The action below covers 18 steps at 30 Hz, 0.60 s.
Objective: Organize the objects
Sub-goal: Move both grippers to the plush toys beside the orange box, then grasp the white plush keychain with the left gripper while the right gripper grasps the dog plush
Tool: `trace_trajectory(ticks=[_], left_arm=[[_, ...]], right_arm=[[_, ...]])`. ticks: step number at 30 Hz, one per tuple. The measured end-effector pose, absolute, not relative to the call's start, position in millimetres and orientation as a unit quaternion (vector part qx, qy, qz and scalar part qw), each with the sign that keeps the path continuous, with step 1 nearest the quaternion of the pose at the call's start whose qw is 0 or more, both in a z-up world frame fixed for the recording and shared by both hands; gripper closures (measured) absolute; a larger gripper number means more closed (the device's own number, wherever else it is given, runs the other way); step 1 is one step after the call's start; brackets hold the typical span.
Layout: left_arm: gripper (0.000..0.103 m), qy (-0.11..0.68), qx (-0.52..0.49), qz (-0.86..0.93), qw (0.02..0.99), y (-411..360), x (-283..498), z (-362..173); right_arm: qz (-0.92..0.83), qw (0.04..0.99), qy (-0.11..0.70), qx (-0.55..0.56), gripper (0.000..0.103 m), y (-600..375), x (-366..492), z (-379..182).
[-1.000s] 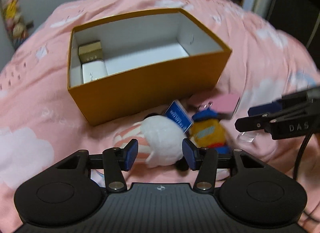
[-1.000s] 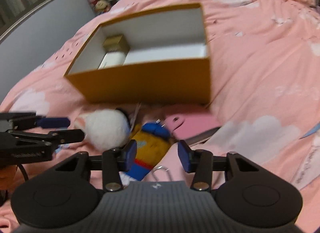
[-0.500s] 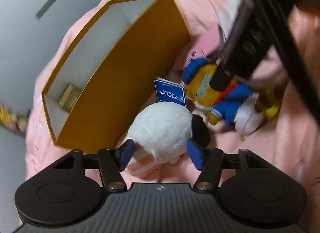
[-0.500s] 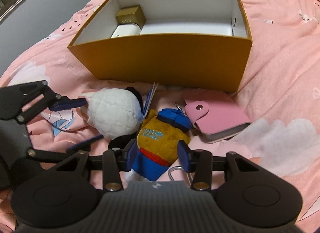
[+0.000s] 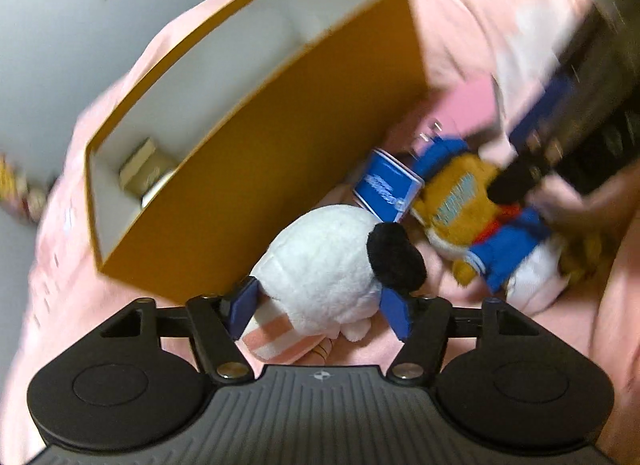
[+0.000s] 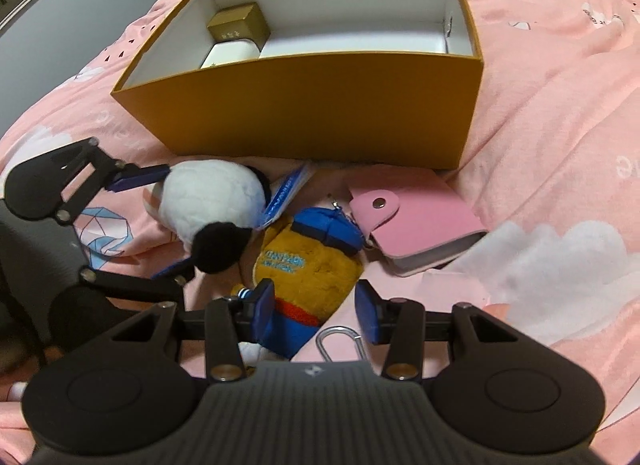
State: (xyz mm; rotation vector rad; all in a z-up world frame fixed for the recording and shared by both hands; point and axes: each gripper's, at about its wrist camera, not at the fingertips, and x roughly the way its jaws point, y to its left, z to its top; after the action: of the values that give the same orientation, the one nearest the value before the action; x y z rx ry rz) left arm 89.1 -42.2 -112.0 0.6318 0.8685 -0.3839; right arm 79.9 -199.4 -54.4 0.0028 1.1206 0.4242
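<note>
Your left gripper [image 5: 320, 307] straddles one white plush [image 5: 324, 261], fingers spread; your right gripper [image 6: 316, 305] straddles one yellow plush [image 6: 308, 269], fingers spread. One pink wallet [image 6: 416, 231] lies beside them. Two small boxes [image 6: 238, 23] sit in the orange box [image 6: 320, 97] on the bed [image 6: 560, 105].

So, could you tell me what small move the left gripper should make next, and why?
Probably close the left gripper on the white plush. Its fingers already sit on either side of the plush's body, still spread, and the plush lies on the pink bedding just in front of the open orange box, where it presumably belongs.
</note>
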Motion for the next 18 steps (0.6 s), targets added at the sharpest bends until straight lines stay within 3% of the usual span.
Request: trace_trajectory(ticks=[5, 7, 8, 9, 12, 18], left_arm=[[0.04, 0.462, 0.099, -0.183, 0.862, -4, 101, -74], [0.051, 0.481, 0.014, -0.19, 0.856, 12, 104, -65], [0.089, 0.49, -0.032, -0.194, 0.849, 25, 104, -62], [0.095, 0.501, -0.071, -0.198, 0.839, 35, 106, -63], [0.096, 0.526, -0.139, -0.18, 0.82, 47, 116, -73], [0.096, 0.523, -0.07, -0.099, 0.844, 48, 111, -83]], right_arm=[[0.197, 0.833, 0.518, -0.001, 0.055, -203, 80, -48], [0.197, 0.835, 0.514, -0.003, 0.055, -203, 80, -45], [0.198, 0.836, 0.512, -0.004, 0.055, -203, 80, -44], [0.199, 0.836, 0.511, -0.005, 0.055, -202, 80, -43], [0.205, 0.836, 0.509, -0.007, 0.055, -200, 79, -41], [0.214, 0.83, 0.514, -0.011, 0.055, -195, 76, -44]])
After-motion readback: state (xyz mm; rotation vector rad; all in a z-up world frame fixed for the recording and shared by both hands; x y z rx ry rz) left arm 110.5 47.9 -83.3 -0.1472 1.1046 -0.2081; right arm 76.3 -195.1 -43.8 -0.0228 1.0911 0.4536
